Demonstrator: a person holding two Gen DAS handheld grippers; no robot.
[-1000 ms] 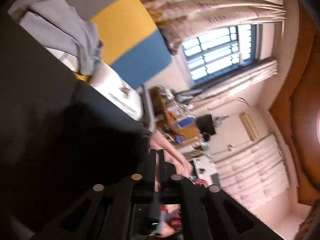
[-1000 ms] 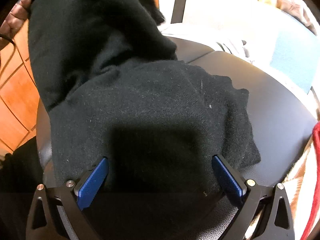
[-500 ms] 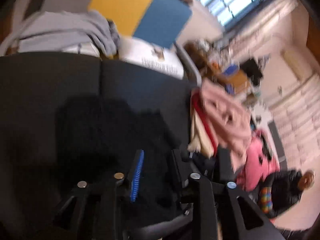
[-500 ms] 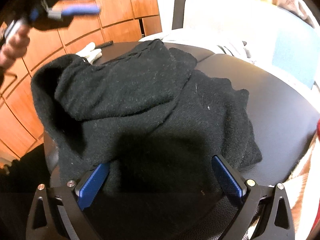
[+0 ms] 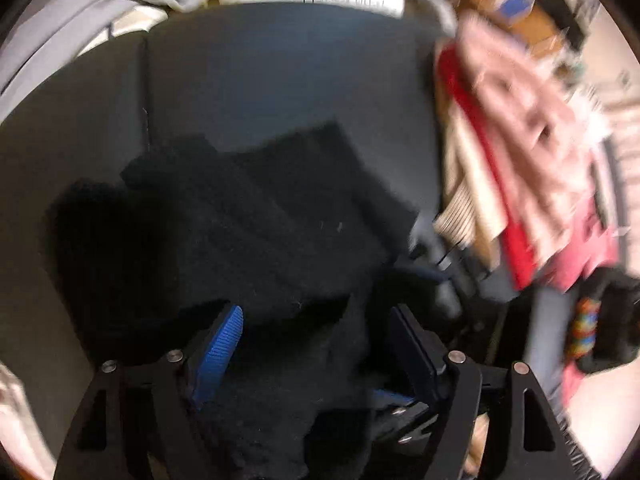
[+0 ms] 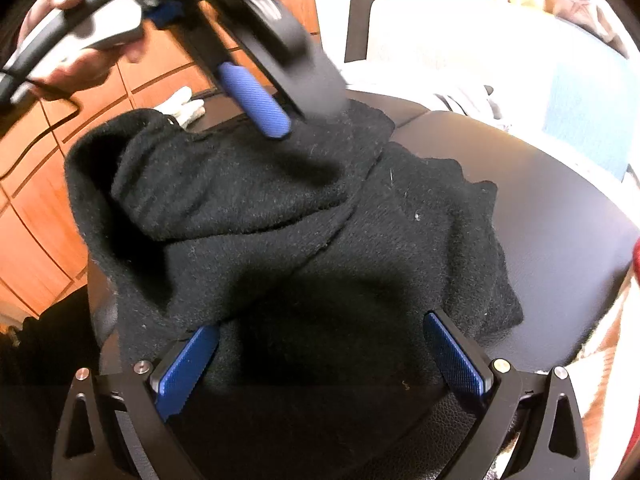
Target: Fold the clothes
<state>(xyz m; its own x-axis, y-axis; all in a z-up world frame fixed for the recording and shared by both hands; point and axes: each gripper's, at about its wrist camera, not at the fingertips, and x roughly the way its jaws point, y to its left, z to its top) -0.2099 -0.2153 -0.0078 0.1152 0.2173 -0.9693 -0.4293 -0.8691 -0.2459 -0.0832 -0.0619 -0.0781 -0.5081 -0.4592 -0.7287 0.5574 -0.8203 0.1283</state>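
Observation:
A black knit garment [image 6: 280, 220] lies in loose folds on a black leather seat [image 6: 560, 220]. In the right wrist view my left gripper [image 6: 304, 116] comes down at the garment's far upper fold, held by a hand, with one blue pad [image 6: 256, 100] showing. Its jaws are opening. The left wrist view looks down on the garment [image 5: 280, 220], with the left gripper [image 5: 316, 320] spread above the fabric and its pads not pressing on it. My right gripper [image 6: 320, 344] hangs open over the garment's near edge, gripping nothing.
Orange wooden cabinet panels [image 6: 32, 200] stand to the left of the seat, and a white glove [image 6: 184, 104] lies beyond the garment. A pile of pink and red clothes [image 5: 520, 140] sits beside the seat. A grey garment [image 5: 80, 8] lies behind it.
The left gripper was shut and holding the black fabric up. It has swung down towards the seat and opened, and the lifted part has dropped onto the garment. The right gripper has stayed put.

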